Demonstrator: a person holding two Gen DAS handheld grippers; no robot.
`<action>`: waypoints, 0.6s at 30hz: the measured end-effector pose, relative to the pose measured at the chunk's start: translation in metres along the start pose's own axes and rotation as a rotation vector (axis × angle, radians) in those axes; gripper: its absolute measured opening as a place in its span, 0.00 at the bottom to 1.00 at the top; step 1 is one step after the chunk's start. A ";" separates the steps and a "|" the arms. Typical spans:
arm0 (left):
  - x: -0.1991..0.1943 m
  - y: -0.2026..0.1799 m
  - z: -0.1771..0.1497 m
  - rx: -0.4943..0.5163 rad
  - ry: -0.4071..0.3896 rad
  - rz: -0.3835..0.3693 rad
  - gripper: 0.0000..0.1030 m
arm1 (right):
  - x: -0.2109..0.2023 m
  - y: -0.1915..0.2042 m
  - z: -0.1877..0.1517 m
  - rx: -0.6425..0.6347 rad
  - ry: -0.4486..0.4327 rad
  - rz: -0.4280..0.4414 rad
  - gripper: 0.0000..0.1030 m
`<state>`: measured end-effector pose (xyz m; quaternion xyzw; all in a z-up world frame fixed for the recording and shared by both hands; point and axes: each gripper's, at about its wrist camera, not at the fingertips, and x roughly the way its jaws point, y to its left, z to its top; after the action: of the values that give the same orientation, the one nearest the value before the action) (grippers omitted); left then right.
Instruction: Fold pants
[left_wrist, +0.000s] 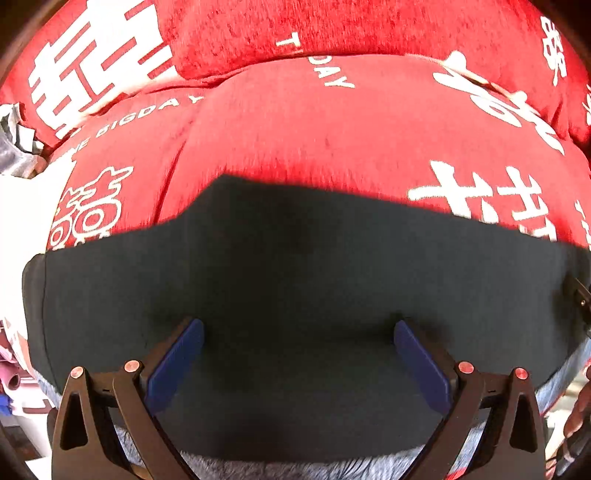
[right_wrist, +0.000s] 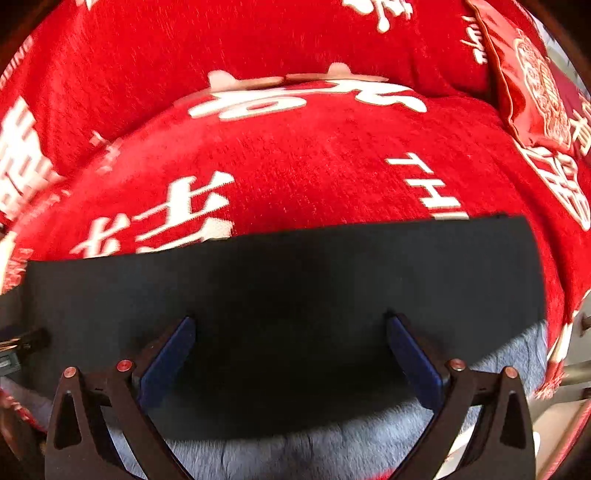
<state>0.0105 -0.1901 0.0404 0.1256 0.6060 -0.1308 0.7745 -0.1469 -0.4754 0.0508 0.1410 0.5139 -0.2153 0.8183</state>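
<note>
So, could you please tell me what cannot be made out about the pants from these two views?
- Left wrist view: the dark pants run off the lower frame; their near edge hides behind the open left tool.
- Right wrist view: the right tool covers the near hem; contact unclear.
- Both views: waistband or legs indistinguishable; red blanket lettering blurred.

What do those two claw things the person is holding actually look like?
The left claw and right claw match: two black plastic fingers with triangular cut-outs, blue ribbed pads on the inner faces, and small copper-coloured round fasteners on top. No cables or sleeves show.
</note>
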 end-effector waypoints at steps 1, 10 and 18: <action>0.003 0.002 0.007 -0.010 0.014 -0.018 1.00 | 0.003 -0.004 0.005 0.017 0.004 0.010 1.00; -0.019 0.021 -0.030 -0.014 0.001 -0.053 1.00 | -0.026 0.020 0.004 0.020 -0.015 0.034 1.00; -0.028 0.025 -0.083 0.157 -0.073 0.107 1.00 | -0.032 0.091 -0.068 -0.209 -0.012 0.051 1.00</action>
<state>-0.0627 -0.1361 0.0489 0.2133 0.5579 -0.1408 0.7896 -0.1670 -0.3587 0.0513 0.0665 0.5248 -0.1407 0.8369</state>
